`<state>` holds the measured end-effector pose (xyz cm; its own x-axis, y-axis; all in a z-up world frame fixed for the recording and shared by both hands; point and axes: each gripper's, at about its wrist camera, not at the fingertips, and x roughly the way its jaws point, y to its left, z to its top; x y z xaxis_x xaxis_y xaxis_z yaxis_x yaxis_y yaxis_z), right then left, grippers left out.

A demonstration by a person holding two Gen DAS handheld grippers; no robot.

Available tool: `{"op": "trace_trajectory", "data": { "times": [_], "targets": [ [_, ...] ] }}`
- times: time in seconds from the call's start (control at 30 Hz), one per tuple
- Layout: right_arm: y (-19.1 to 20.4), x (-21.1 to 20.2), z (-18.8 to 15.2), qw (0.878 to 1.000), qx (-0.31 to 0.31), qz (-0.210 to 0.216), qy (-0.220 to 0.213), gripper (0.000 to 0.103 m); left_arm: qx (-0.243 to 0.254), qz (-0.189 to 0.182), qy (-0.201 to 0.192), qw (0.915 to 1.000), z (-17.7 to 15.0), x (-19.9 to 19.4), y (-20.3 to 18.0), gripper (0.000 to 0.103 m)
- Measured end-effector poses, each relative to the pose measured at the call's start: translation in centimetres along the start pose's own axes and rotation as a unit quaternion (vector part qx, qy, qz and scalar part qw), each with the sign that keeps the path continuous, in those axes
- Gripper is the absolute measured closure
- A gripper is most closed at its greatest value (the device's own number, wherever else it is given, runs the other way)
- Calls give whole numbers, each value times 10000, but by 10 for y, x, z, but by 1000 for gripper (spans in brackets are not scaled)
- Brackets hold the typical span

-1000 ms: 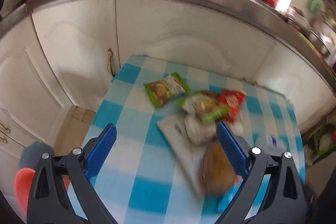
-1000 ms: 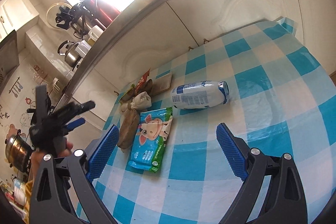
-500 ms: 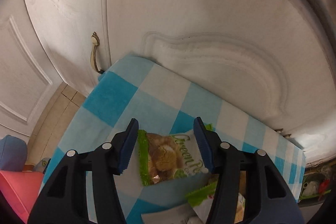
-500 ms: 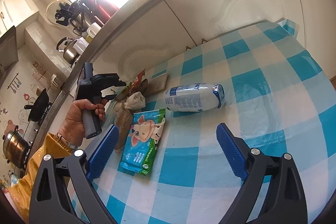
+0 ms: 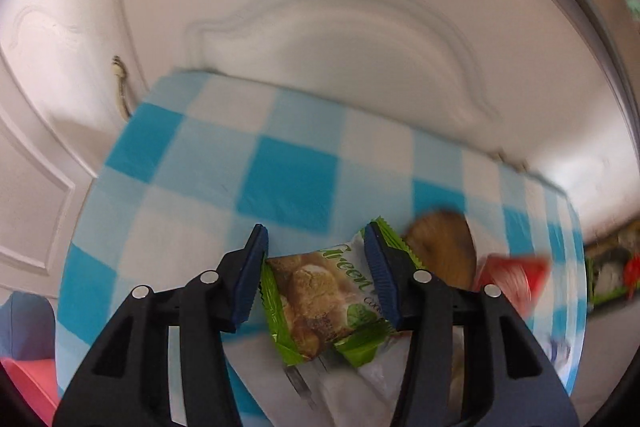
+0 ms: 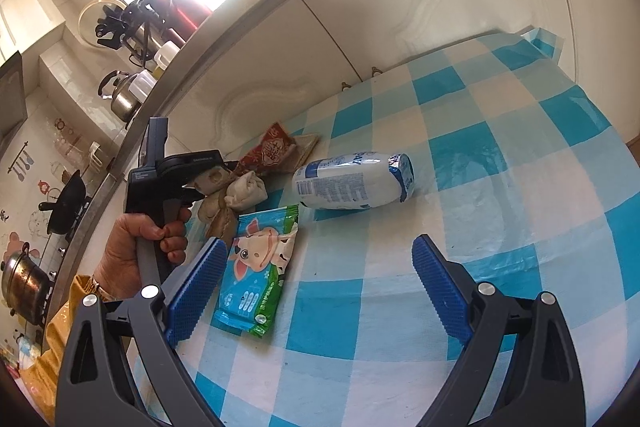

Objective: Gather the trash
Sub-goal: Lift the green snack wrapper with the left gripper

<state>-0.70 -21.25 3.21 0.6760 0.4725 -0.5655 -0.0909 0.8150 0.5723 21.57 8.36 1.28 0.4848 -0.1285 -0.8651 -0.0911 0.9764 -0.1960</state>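
While its jaws have just been closing, the left claw has the green snack packet between its ribbed blue pads; whether they press on it I cannot tell. This packet is of crinkled shiny foil with zigzag ends, printed with biscuits, and lies on the blue-and-white checked worktop among other wrappers, its near end hidden. At its right, a red wrapper is blurred. The right claw stands wide open, empty, above the cloth near a lying white bottle.
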Motion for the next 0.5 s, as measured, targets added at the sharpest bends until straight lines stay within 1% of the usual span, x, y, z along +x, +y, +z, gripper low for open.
{"op": "trace_trajectory", "data": {
  "times": [0.07, 0.17, 0.3, 0.37, 0.5],
  "targets": [
    [0, -1, 0, 10000, -41, -44, -17, 10, 227, -41, 18, 9997, -10, -5, -10, 52],
    [0, -1, 0, 9999, -58, -104, -23, 10, 399, -253, 146, 9988, -24, -12, -19, 52],
    [-3, 0, 0, 9999, -52, -123, 21, 10, 776, -436, 234, 9958, -48, -23, -38, 52],
    [-4, 2, -1, 9998, -65, -155, 53, 10, 899, -519, 269, 9942, -65, -24, -34, 52],
    [-5, 3, -2, 9998, -53, -191, 96, 10, 1072, -711, 353, 9911, -88, -33, -46, 52]
  ]
}}
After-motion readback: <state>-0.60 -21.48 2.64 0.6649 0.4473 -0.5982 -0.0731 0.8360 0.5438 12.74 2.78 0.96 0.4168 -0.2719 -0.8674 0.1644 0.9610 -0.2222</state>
